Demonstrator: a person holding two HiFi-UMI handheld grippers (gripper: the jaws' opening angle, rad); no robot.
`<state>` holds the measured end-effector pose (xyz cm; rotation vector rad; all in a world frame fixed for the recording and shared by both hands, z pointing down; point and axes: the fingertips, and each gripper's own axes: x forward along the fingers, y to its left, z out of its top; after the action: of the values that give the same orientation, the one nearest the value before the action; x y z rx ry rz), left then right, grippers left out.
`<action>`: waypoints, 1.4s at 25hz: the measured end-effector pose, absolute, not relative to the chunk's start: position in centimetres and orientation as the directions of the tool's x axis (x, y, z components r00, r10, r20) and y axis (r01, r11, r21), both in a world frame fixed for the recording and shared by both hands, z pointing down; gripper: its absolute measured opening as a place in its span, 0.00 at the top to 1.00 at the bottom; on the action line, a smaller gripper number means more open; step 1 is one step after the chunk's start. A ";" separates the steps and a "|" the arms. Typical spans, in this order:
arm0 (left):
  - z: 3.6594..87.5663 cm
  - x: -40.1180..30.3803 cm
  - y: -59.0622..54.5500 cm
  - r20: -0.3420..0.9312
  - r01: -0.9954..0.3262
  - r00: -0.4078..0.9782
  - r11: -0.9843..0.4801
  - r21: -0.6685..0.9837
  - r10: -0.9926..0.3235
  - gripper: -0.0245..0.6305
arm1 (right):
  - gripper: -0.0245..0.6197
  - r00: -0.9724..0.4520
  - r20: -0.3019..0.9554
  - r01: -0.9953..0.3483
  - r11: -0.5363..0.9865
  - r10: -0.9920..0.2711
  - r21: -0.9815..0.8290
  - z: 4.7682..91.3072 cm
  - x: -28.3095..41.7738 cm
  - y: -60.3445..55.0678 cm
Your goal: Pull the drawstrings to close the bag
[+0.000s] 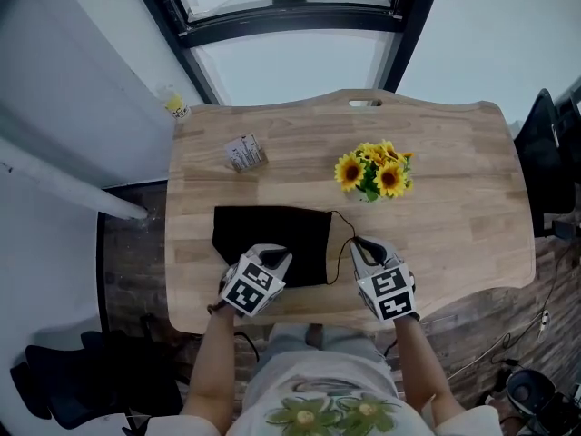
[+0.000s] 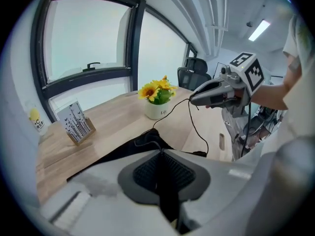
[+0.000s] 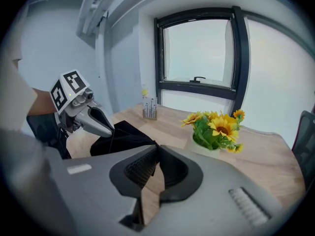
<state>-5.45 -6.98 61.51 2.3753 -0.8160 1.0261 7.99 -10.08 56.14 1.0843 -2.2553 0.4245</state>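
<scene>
A flat black drawstring bag (image 1: pixel 263 232) lies on the wooden table (image 1: pixel 454 234), near its front edge. My left gripper (image 1: pixel 277 254) sits over the bag's near right corner, shut on a thin black drawstring (image 2: pixel 147 140) that runs into its tip. To the right of the bag, my right gripper (image 1: pixel 356 241) is shut on the other black drawstring (image 1: pixel 343 260), which loops from the bag's far right corner. In the left gripper view this cord (image 2: pixel 196 132) hangs from the right gripper (image 2: pixel 191 101), raised above the table. In the right gripper view the left gripper (image 3: pixel 110 130) hovers just over the bag (image 3: pixel 125 134).
A pot of yellow sunflowers (image 1: pixel 374 173) stands behind the right gripper. A small card holder (image 1: pixel 243 153) sits at the back left, and a yellow-capped bottle (image 1: pixel 175 105) at the far left corner. A black office chair (image 1: pixel 547 157) stands off the table's right edge.
</scene>
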 end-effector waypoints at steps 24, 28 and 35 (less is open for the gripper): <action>41.2 -10.7 -11.8 0.397 -0.786 0.549 -0.615 -0.053 -0.735 0.93 | 0.93 -0.608 0.325 -0.753 0.656 -0.725 0.057 40.1 5.8 -12.3; 37.1 -11.4 -12.3 0.317 -0.795 0.553 -0.602 -0.078 -0.771 0.93 | 0.93 -0.642 0.263 -0.727 0.680 -0.720 0.089 36.4 5.4 -12.8; 31.3 -12.1 -12.3 0.202 -0.803 0.561 -0.587 -0.103 -0.803 0.93 | 0.93 -0.713 0.187 -0.663 0.736 -0.676 0.134 30.1 5.9 -12.7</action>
<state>-12.12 -12.32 31.27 2.7749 -1.4267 0.3580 5.92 -12.69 30.12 1.0624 -2.7151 -0.0831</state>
